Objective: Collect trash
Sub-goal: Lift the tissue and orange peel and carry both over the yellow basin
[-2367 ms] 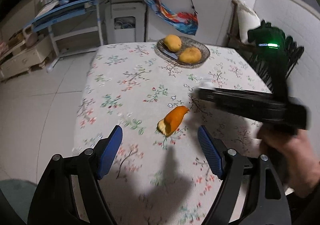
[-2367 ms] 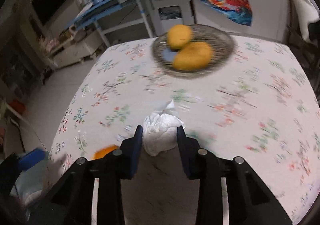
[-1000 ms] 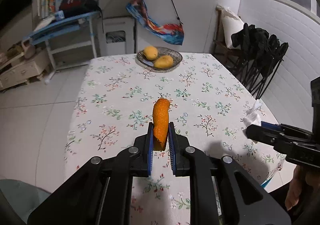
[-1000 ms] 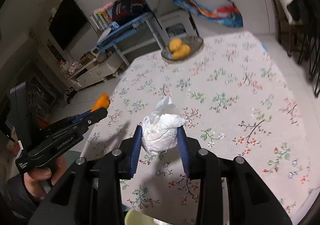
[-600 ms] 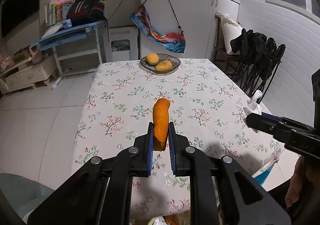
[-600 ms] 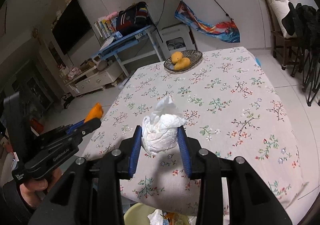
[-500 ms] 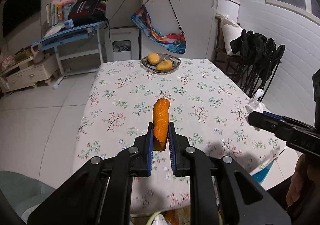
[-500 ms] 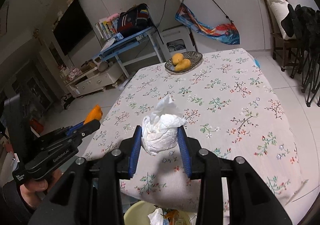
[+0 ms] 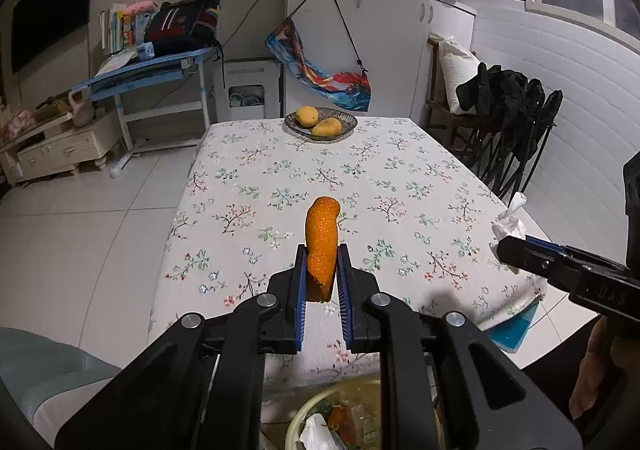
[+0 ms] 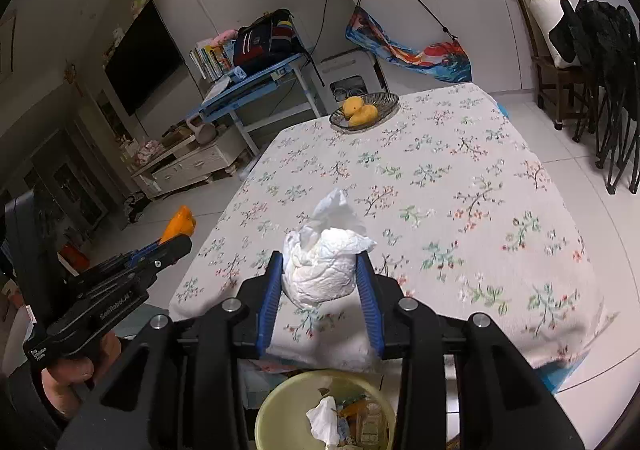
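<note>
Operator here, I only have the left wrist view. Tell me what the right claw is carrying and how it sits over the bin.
Observer: The right claw is shut on a crumpled white tissue, pinched between both blue pads.
Operator: Give me the bin.
Observer: The round yellow bin sits on the floor below that claw, with a white tissue and wrappers already inside.
Operator: Now my own claw from the other side.
Observer: The left claw shows at the left, the orange peel poking past its tip.
</note>
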Action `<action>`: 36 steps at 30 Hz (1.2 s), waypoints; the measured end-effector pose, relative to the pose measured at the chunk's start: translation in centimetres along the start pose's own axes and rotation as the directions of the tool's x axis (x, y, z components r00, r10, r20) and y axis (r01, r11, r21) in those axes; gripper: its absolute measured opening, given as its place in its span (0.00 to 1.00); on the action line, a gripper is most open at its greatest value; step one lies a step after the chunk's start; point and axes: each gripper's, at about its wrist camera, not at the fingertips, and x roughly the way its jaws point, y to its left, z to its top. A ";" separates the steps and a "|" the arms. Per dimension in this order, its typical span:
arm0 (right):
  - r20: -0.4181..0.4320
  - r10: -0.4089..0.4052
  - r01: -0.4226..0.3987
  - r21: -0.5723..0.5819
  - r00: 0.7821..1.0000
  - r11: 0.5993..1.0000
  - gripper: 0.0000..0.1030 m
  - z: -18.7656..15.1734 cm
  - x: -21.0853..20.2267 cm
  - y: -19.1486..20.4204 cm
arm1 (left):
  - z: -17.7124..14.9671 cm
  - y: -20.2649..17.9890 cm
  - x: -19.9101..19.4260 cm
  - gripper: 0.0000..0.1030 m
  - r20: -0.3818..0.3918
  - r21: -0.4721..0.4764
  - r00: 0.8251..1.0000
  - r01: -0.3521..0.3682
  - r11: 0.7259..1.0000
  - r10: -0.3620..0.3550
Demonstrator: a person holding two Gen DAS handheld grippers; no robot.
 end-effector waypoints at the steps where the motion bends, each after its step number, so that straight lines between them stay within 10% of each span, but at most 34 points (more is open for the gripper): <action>1: -0.002 0.002 -0.002 -0.001 1.000 1.000 0.36 -0.3 -0.1 0.1 | -0.2 -0.1 -0.2 0.13 0.001 0.000 1.000 0.000 1.000 0.000; 36: 0.000 0.026 -0.026 0.005 1.000 1.000 0.37 -3.9 -2.9 0.7 | -4.1 -1.6 -4.1 0.13 0.021 0.020 0.999 0.031 0.999 -0.032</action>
